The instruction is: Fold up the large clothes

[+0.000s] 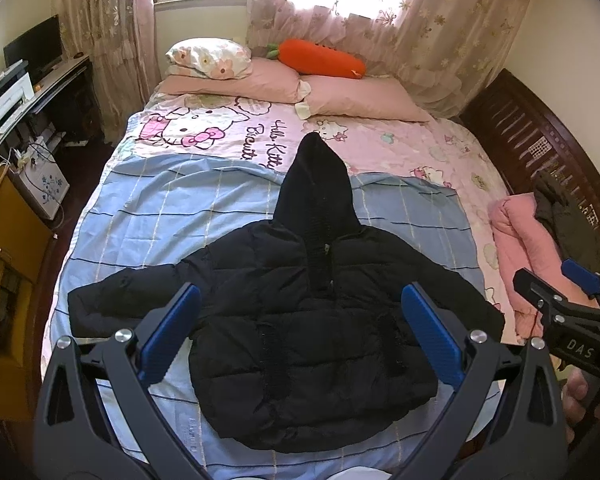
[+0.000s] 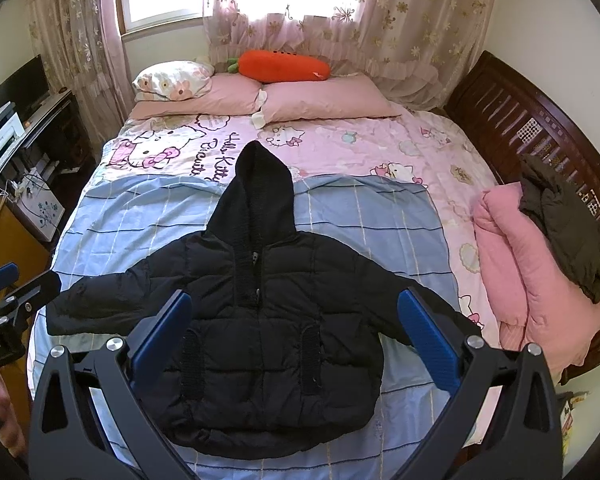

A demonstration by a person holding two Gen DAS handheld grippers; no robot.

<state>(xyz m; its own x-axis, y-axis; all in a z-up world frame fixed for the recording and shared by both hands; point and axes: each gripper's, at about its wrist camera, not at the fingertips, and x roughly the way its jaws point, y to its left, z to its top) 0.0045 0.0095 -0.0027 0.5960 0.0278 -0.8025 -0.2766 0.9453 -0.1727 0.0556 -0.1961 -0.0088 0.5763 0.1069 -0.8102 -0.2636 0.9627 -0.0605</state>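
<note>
Nearest the lens, the left hand-held gripper (image 1: 300, 340) hangs with its blue pads spread wide and nothing between them; the right hand-held gripper (image 2: 294, 344) is likewise gaping and empty. Both hover above the hem end of the black hooded puffer jacket (image 2: 268, 320), apart from it. The jacket lies front-up and zipped on the blue checked sheet (image 2: 380, 232), sleeves spread toward 9 and 3 o'clock, hood pointing to 12.

The fold looks not yet begun. A good start, I judge, is to take each sleeve near its cuff, pinching both padded layers, and bring it across the chest; the puffy fill will likely spring back, so press it flat before letting go.

At 3 o'clock lies a pink folded quilt (image 2: 532, 280) with a dark garment (image 2: 568, 232) on top. Farthest, at 12, are the pink pillows (image 2: 324, 100) and a plush carrot (image 2: 284, 66).
</note>
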